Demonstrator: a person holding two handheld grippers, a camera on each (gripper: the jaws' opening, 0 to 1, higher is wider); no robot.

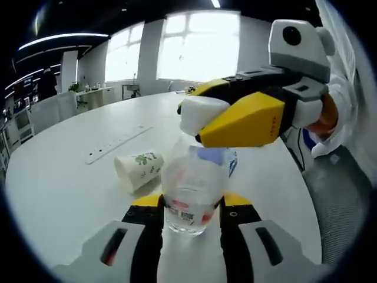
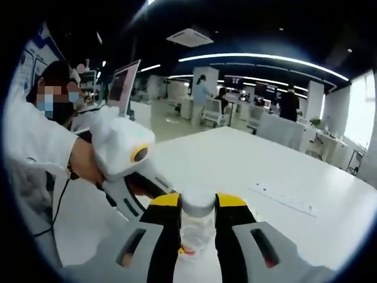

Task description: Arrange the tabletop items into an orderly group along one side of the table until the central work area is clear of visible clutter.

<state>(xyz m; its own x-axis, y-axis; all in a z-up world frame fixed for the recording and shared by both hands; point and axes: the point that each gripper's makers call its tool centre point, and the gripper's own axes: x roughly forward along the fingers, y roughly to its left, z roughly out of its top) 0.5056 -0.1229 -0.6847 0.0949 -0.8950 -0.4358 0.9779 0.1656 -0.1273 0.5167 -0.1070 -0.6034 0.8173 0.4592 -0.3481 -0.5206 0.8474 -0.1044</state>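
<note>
A clear plastic bottle [image 1: 191, 194] with a red-and-white label stands upright between the jaws of my left gripper [image 1: 191, 205], which is shut on its body. My right gripper [image 1: 235, 121] reaches in from the right, its yellow jaws shut on the bottle's white cap [image 1: 200, 115]. In the right gripper view, the cap [image 2: 198, 204] sits clamped in my right gripper [image 2: 198, 206] with the bottle [image 2: 197, 236] hanging below. A hand holds the left gripper [image 2: 123, 154] at the left. A white paper cup [image 1: 139, 168] with a green print lies on its side just left of the bottle.
A white power strip [image 1: 118, 143] lies on the round white table [image 1: 59, 188], also seen as the power strip [image 2: 283, 198] at the right. Something blue and white [image 1: 230, 160] sits behind the bottle. Chairs, desks and people stand beyond the table [image 2: 235, 159].
</note>
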